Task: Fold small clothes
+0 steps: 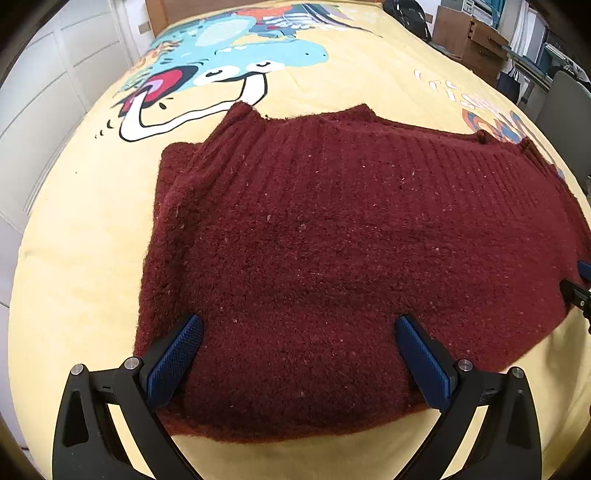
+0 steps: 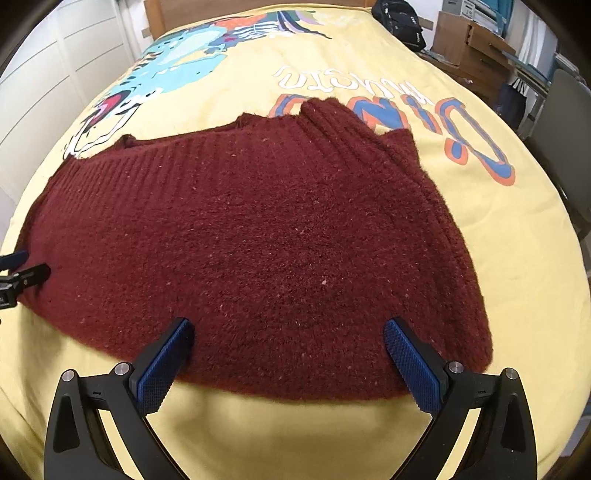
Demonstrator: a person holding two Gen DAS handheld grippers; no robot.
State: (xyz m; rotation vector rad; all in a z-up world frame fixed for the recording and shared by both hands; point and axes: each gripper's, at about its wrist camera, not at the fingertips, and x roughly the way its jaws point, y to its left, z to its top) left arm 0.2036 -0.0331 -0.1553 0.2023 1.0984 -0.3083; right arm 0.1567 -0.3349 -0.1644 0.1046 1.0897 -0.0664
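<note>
A dark red knitted sweater (image 1: 332,251) lies flat on the yellow bed cover, with both sleeves folded in over the body. It also fills the right wrist view (image 2: 258,251). My left gripper (image 1: 299,328) is open, its blue pads spread wide over the sweater's near left hem. My right gripper (image 2: 288,332) is open, its pads spread over the near right hem. Neither holds any cloth. The right gripper's tip shows at the right edge of the left wrist view (image 1: 578,291); the left gripper's tip shows at the left edge of the right wrist view (image 2: 22,277).
The yellow bed cover (image 1: 92,229) carries a blue dinosaur print (image 1: 236,55) and lettering (image 2: 443,125). A wooden headboard is at the far end. White cabinets (image 1: 44,92) stand left. Cardboard boxes (image 2: 469,40), a black bag (image 2: 400,22) and a chair (image 2: 569,122) stand right.
</note>
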